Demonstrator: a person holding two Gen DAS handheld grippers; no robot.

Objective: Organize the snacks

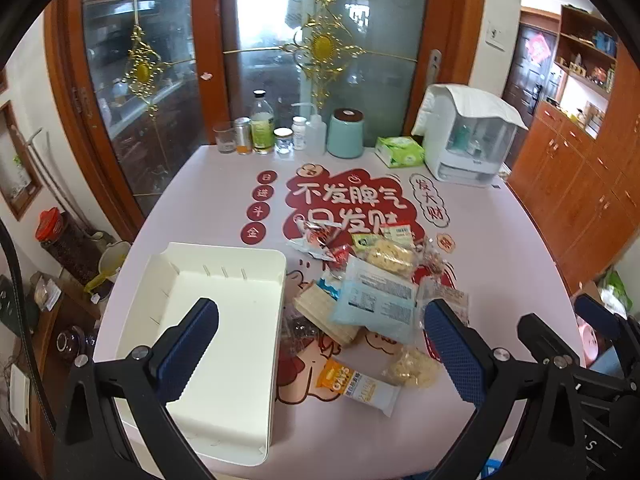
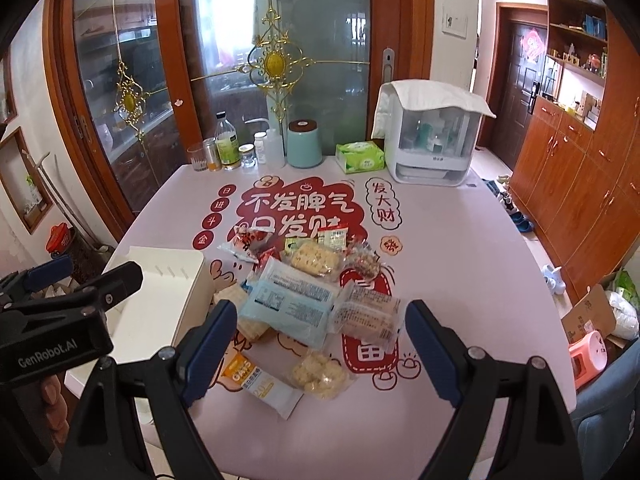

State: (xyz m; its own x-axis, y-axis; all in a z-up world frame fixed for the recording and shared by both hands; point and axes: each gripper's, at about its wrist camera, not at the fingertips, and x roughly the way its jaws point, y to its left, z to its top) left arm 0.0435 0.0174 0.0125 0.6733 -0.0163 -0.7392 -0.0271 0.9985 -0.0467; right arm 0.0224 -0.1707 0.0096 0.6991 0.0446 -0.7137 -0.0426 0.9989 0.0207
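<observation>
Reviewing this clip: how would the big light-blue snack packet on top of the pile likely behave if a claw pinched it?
The light-blue packet looks like a thin film pouch, so probably light and floppy, sagging outside the pinch. Its glossy wrapper may slip. It lies atop other snacks, so lifting it could shift the wafer pack beneath.

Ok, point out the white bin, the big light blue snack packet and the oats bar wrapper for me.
white bin (image 1: 224, 312), left wrist view, on its bare floor.
light blue snack packet (image 2: 288, 304), right wrist view, middle of its printed back.
oats bar wrapper (image 2: 260, 380), right wrist view, middle of the wrapper.
</observation>
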